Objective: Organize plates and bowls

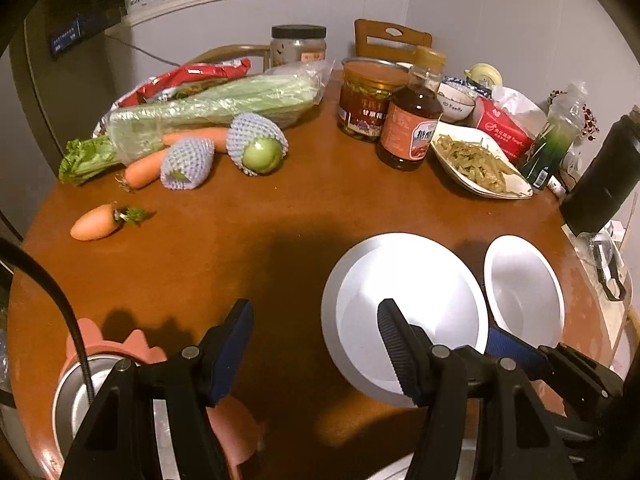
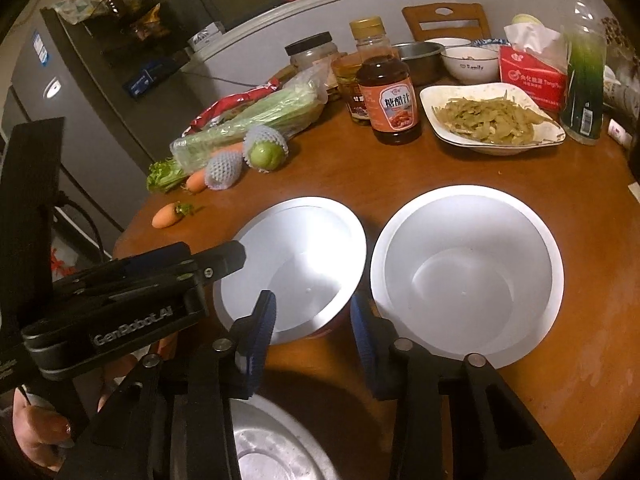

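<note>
Dim kitchen light falls on a round brown counter (image 2: 400, 184) crowded along its far side. Nearest the person, two white dishes are set side by side, just apart: a shallow plate (image 2: 292, 268) and, to its right, a deeper bowl (image 2: 468, 276). Both are empty, so they are judged ready for stacking.

The right tool (image 2: 312, 320) is held spread wide and empty, with the plate's near rim between its fingers – a grip on that rim seems intended. The left tool (image 1: 316, 332) is likewise parted and holds nothing, one finger lying over the plate's left side, perhaps as a steadying aid.

A steel bowl (image 1: 76, 392) in a pink holder sits at the counter's near edge. Farther out – carrots (image 1: 94, 222), celery (image 1: 208, 108), a sauce bottle (image 2: 390, 96) and a dish of cooked greens (image 2: 492, 120) are left well clear of the work.
</note>
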A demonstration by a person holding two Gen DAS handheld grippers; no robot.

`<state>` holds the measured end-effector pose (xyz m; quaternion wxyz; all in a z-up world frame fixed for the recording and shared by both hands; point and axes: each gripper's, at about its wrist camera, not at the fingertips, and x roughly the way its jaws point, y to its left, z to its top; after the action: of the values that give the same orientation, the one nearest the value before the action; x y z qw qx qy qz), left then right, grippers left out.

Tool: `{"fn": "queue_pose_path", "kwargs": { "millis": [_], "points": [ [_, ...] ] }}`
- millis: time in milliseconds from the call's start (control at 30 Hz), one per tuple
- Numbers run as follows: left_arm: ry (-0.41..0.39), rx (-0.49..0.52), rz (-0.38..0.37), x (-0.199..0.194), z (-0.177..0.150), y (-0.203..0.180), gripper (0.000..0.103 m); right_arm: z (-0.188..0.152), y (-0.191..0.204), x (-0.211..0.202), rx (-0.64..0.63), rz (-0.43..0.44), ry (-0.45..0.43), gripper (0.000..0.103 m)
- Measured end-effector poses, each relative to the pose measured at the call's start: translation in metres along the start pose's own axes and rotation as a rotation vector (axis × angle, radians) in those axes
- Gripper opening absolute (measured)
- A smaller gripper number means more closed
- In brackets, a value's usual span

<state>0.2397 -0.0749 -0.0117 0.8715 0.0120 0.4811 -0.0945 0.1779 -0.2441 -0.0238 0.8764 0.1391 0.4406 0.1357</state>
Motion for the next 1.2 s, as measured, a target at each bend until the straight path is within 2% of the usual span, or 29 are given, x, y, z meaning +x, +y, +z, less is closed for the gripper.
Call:
{"fn": "queue_pose_path", "kwargs": {
  "millis": [133, 400, 833, 1200],
  "points": [
    [0.02, 0.004, -0.019, 0.008, -0.001, -0.002, 0.059, 0.001, -0.001, 0.003, -0.022, -0.006, 0.002, 0.032],
    [0.056, 0.019, -0.059, 0.015, -0.005, -0.009, 0.037, 0.0, -0.002, 0.004, -0.038, -0.004, -0.003, 0.027],
    [0.02, 0.017, -0.062, -0.007, -0.01, -0.007, 0.037, 0.0, 0.007, -0.005, -0.073, 0.001, -0.023, 0.026],
    [-0.043, 0.012, -0.05, -0.049, -0.019, -0.006, 0.037, -0.003, 0.027, -0.035, -0.13, 0.016, -0.081, 0.026]
  ]
}}
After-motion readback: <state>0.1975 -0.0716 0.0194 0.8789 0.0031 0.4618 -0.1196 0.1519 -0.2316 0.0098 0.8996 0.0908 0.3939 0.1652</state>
